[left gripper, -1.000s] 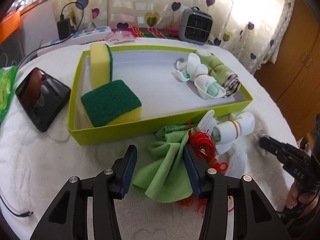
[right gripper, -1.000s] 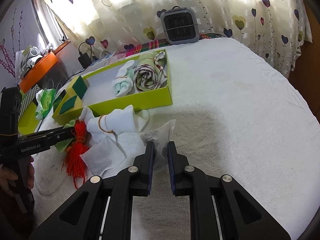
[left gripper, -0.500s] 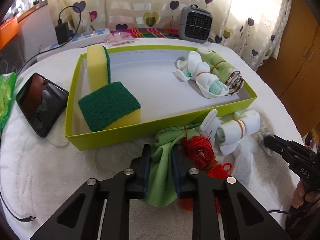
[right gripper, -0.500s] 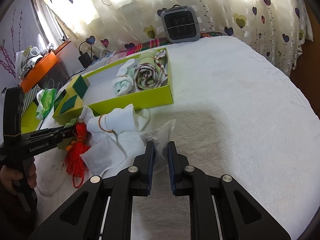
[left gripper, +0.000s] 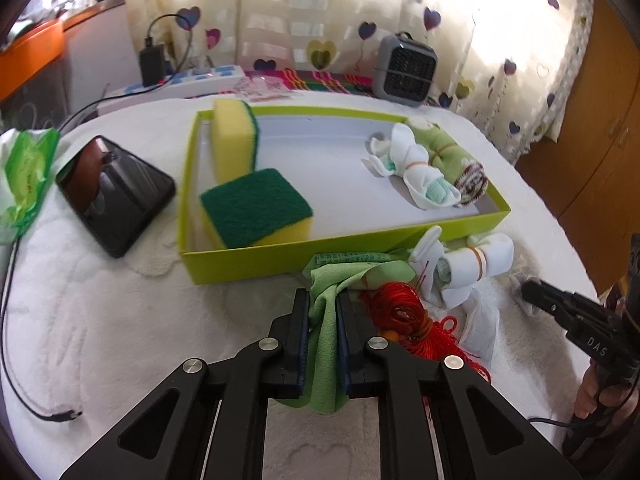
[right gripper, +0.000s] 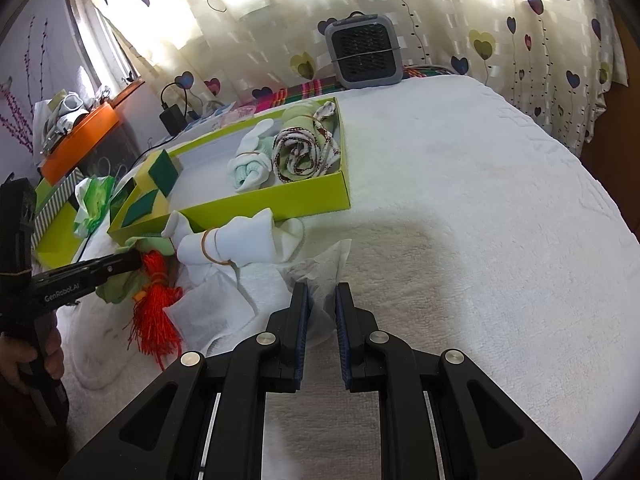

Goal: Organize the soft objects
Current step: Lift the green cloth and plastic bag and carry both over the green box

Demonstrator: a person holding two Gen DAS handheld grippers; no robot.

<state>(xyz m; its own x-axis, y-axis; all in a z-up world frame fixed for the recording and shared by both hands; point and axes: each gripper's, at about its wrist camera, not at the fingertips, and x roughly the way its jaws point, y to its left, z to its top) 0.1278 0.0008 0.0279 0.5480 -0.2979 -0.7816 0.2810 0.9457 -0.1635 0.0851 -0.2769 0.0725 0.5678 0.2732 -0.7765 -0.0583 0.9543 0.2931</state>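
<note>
Since 1 second ago the left gripper point(left gripper: 323, 300) has gone from wide apart around the green cloth point(left gripper: 326, 344) to clamped tight on it, the fabric bunched between its pads.

White bed cover point(right gripper: 460, 208) fills both views; its far edges are cut off by the fisheye rim. On it sits the lime-green tray point(left gripper: 280, 256), holding 2 sponges point(left gripper: 256, 208) at one end and rolled socks point(left gripper: 420, 176) at the other. Just outside its near wall lie another white sock bundle point(left gripper: 468, 272), the green cloth and a red tassel point(left gripper: 404, 316), partly hidden behind the left finger. The right gripper point(right gripper: 322, 292) is pinched on a thin translucent white sheet point(right gripper: 320, 276); whether it is plastic or tissue is hard to make out. The cloth's lower end is hidden under the gripper body.
</note>
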